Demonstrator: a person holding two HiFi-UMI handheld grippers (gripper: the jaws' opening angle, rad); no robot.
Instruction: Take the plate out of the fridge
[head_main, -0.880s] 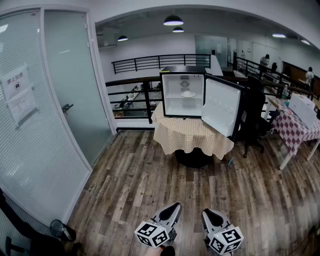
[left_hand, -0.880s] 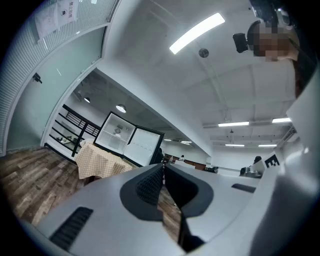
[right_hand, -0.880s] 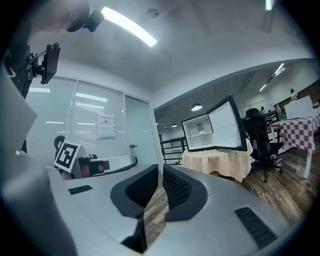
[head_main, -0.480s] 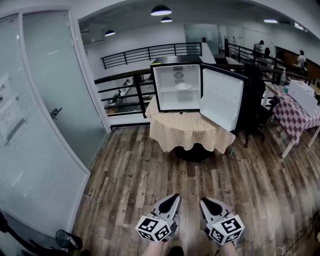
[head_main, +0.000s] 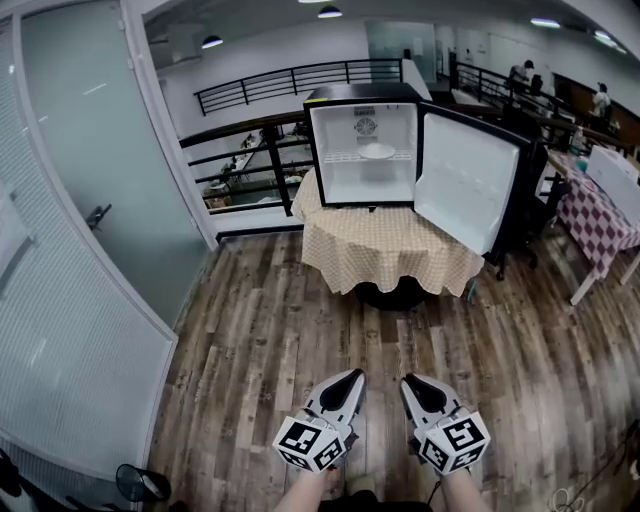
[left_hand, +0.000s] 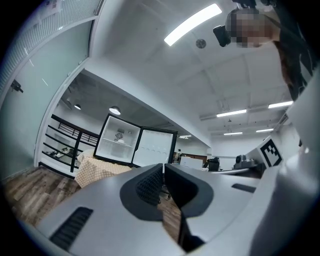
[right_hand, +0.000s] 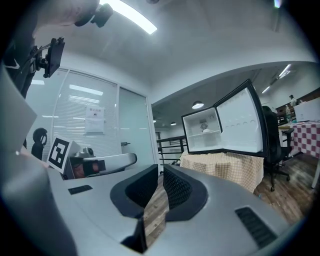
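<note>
A wide stretch of worn, grey-brown plank floor lies between the person and the job, with a tall frosted glass partition curving along the left. Well ahead stands a round table draped in a soft beige checked cloth that hangs in folds, there to lift the small black fridge to reaching height. Its door is swung fully out to the right, so the smooth white inside and the wire shelf are open to view. The left gripper and right gripper, grey moulded plastic with ribbed dark pads, are held low, side by side and pointing forward. Each has its jaws drawn together on nothing, which looks to me like a carrying pose for the walk over. The plate, a shallow pale round dish, rests on the upper shelf toward the right, far out of reach
</note>
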